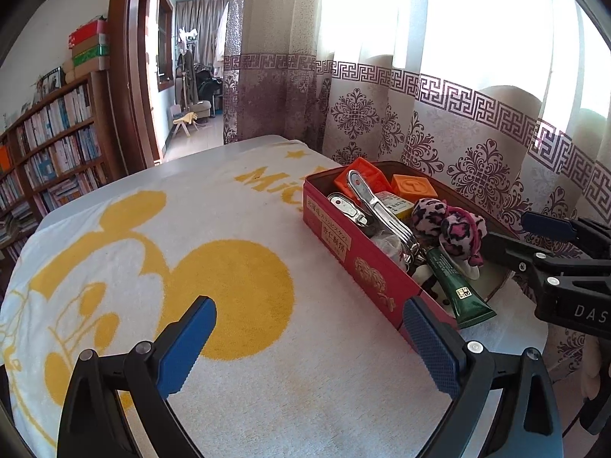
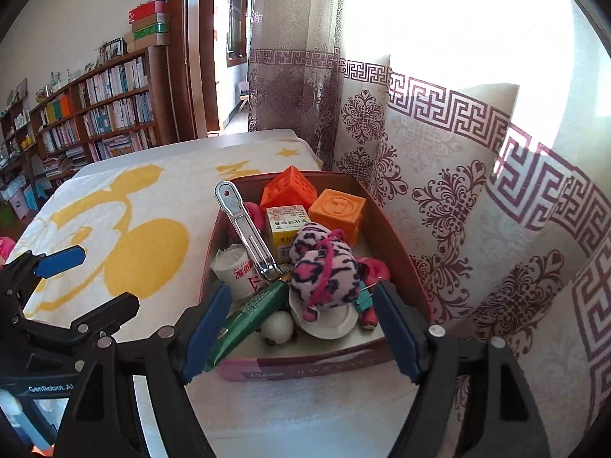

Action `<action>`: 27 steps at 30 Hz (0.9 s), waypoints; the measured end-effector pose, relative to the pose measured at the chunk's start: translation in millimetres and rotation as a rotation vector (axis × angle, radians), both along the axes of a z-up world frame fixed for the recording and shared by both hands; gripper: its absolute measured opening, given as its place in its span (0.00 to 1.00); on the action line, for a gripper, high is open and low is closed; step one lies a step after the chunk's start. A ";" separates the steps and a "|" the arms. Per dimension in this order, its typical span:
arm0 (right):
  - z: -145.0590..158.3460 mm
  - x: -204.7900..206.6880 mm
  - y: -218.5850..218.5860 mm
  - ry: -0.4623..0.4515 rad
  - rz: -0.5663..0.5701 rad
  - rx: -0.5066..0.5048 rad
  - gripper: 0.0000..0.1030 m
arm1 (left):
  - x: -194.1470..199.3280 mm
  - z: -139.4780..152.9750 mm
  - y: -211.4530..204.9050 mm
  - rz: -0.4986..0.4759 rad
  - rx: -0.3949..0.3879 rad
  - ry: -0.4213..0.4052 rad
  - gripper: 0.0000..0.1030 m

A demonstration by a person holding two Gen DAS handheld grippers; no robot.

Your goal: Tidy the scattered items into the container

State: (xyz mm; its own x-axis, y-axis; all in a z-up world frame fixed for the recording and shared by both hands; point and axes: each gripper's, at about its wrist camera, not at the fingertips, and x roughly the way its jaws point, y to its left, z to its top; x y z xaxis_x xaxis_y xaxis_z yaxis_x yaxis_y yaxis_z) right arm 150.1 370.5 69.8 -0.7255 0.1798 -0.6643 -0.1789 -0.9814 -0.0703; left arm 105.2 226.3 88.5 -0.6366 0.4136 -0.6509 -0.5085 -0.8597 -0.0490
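Both grippers hovered with fingers apart, holding nothing: the left gripper point(image 1: 309, 343) over the bare towel point(image 1: 229, 229), the right gripper point(image 2: 301, 328) near the full red tin point(image 2: 401, 236) (plush toy point(image 2: 324, 267) topmost), suggesting tidying was finished.

Red tin point(image 1: 345, 246), lid off, on the towel-covered worktop near the curtain. Packed full: two orange cubes point(image 2: 336, 215) at the far end, yellow box point(image 2: 286, 234), metal clip point(image 2: 246, 229) leaning on the rim, leopard plush point(image 2: 324, 267), green tube point(image 2: 252, 311) overhanging the near corner.
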 end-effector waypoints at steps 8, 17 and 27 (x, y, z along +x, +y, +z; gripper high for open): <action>-9.4 33.2 8.7 -0.041 -0.023 -0.047 0.80 | 8.9 5.2 14.8 0.002 -0.003 -0.001 0.99; -21.1 40.7 4.2 -0.035 -0.047 0.014 0.80 | 19.1 8.8 27.7 -0.009 -0.008 -0.002 0.99; -28.5 49.2 15.4 -0.027 -0.073 -0.023 0.80 | 18.8 8.5 40.8 -0.076 0.048 -0.068 0.99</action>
